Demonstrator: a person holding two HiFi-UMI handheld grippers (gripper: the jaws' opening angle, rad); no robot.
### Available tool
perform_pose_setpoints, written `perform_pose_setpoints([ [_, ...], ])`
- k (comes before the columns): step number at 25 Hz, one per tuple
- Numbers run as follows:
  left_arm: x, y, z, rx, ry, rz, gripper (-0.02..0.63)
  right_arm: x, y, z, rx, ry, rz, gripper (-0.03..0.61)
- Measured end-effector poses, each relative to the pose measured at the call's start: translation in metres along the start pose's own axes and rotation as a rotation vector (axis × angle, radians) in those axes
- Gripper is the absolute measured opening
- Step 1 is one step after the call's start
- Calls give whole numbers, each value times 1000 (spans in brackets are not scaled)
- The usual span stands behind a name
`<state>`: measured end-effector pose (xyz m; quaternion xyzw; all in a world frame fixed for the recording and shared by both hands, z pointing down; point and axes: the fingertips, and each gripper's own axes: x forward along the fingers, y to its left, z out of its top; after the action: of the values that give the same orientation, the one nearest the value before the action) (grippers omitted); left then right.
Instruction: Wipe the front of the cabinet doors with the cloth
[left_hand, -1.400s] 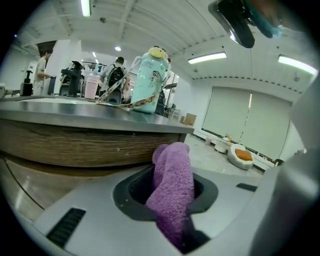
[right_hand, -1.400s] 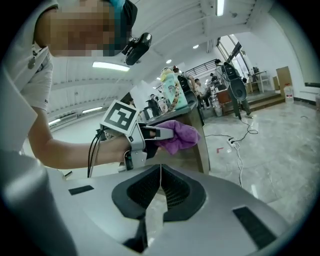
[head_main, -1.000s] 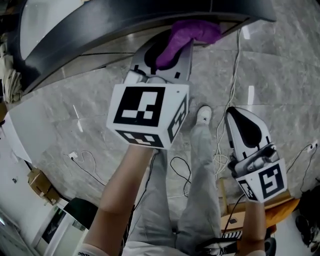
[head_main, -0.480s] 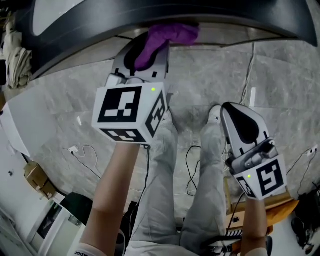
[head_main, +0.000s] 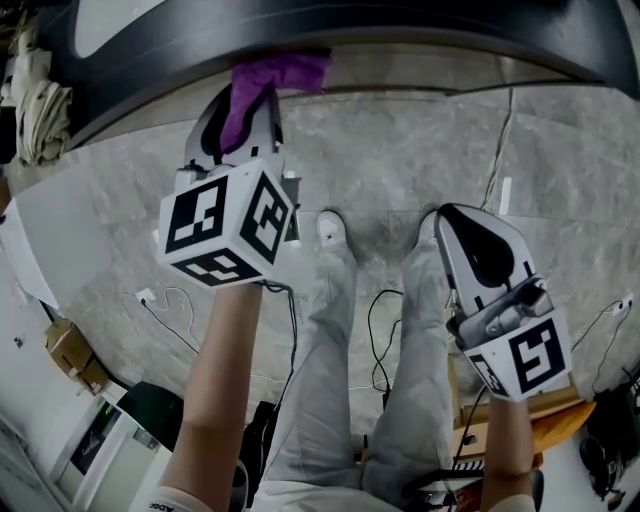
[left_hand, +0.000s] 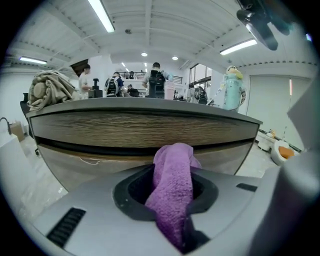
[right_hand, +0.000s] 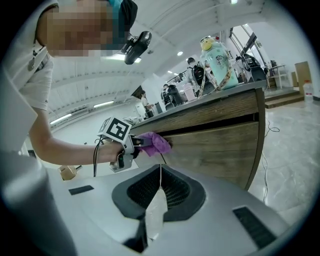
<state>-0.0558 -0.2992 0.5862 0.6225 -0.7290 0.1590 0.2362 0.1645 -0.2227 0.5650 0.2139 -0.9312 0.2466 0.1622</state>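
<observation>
Left gripper clamps the cloth against the cabinet door. Right gripper is closed, empty. Wiping seems underway, with much door left.

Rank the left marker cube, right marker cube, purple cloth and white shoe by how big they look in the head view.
1. Left marker cube, though it is nearest the camera.
2. Right marker cube and purple cloth: about alike, not ranked.
3. White shoe.
</observation>
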Motion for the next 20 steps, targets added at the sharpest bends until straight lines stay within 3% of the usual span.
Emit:
perform_pose_setpoints([
  [5, -14, -27, -4, 37, -52, -4, 92, -24, -19, -7, 15, -3, -2, 28],
  [9, -10, -102, -28, 100, -27, -108, 93, -53, -51, -20, 37, 8, -24, 28],
  [14, 14, -215, -58, 109, 22, -252, 92, -93, -86, -34, 64, 12, -56, 28],
  [20, 54, -302, -50, 107, 50, -342, 92, -133, -120, -43, 93, 8, -104, 28],
])
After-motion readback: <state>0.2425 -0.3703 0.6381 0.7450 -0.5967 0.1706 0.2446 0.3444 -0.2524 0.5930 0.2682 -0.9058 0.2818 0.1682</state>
